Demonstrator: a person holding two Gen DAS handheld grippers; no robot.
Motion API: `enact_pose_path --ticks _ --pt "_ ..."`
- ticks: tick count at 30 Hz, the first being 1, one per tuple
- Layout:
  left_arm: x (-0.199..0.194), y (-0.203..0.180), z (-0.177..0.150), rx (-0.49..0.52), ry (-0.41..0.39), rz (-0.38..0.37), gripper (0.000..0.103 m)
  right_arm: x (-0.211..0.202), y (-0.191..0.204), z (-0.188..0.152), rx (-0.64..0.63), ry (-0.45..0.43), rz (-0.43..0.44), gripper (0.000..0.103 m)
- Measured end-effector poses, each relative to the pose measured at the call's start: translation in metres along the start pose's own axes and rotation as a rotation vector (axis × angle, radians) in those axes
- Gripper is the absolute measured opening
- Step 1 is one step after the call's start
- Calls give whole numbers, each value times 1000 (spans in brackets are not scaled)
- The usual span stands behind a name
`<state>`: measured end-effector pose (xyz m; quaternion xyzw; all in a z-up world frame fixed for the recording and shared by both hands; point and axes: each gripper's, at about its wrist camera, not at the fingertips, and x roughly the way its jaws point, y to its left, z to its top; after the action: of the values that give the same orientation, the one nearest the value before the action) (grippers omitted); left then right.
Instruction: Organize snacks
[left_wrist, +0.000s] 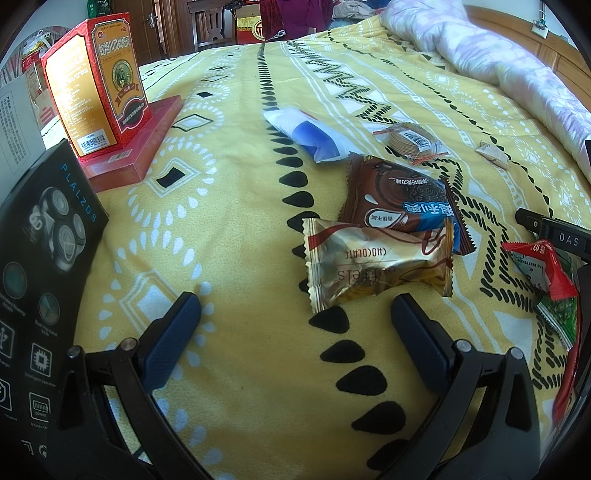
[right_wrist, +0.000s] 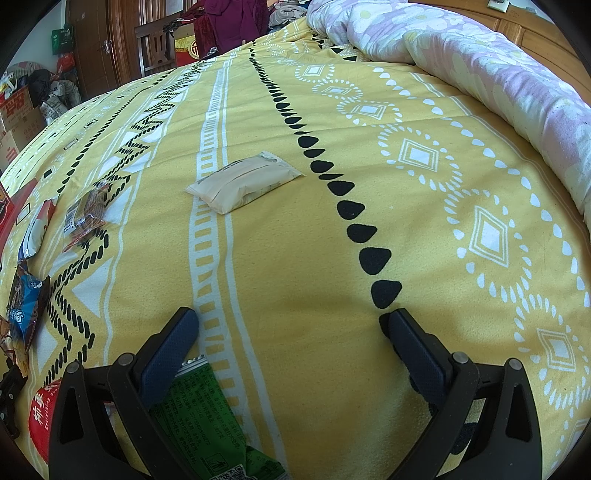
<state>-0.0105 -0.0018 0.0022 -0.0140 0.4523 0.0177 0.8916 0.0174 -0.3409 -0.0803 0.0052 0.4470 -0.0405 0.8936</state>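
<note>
Snack packets lie scattered on a yellow patterned bedspread (left_wrist: 236, 229). In the left wrist view my left gripper (left_wrist: 295, 306) is open just short of a gold chocolate packet (left_wrist: 376, 266). Behind the gold one lie a brown cookie packet (left_wrist: 399, 199), a blue-and-white packet (left_wrist: 310, 133), a clear cracker pack (left_wrist: 410, 142) and a small beige sachet (left_wrist: 493, 155). A red packet (left_wrist: 539, 266) and a green packet (left_wrist: 561, 314) lie at the right. My right gripper (right_wrist: 291, 317) is open over bare bedspread (right_wrist: 314, 258). A green packet (right_wrist: 199, 417) lies under its left finger. A beige packet (right_wrist: 243, 181) lies ahead.
A red-and-orange box (left_wrist: 96, 85) stands on a flat red box (left_wrist: 136, 147) at the left. A black shaver box (left_wrist: 40, 266) leans nearby. A rolled lilac quilt (right_wrist: 461, 62) runs along the bed's far right. Cardboard boxes (right_wrist: 18, 114) sit beyond the bed.
</note>
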Motion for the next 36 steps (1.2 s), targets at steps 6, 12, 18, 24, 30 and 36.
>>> enact_pose_path --ticks 6,12,18,24,30,36 --pt "0 1 1 -1 -1 -1 103 0 0 0 0 0 0 103" --pt "1 1 2 0 5 -2 103 0 0 0 0 0 0 103" --pt "3 1 15 -72 131 10 103 0 -1 0 0 0 0 103" --pt "-18 9 20 -30 118 -198 79 0 -1 0 0 -2 -1 103" --pt "-12 15 45 -44 50 -236 82 0 -1 0 2 -1 4 103" --pt "-10 -13 41 95 225 -449 75 -7 -10 -3 24 13 79 103"
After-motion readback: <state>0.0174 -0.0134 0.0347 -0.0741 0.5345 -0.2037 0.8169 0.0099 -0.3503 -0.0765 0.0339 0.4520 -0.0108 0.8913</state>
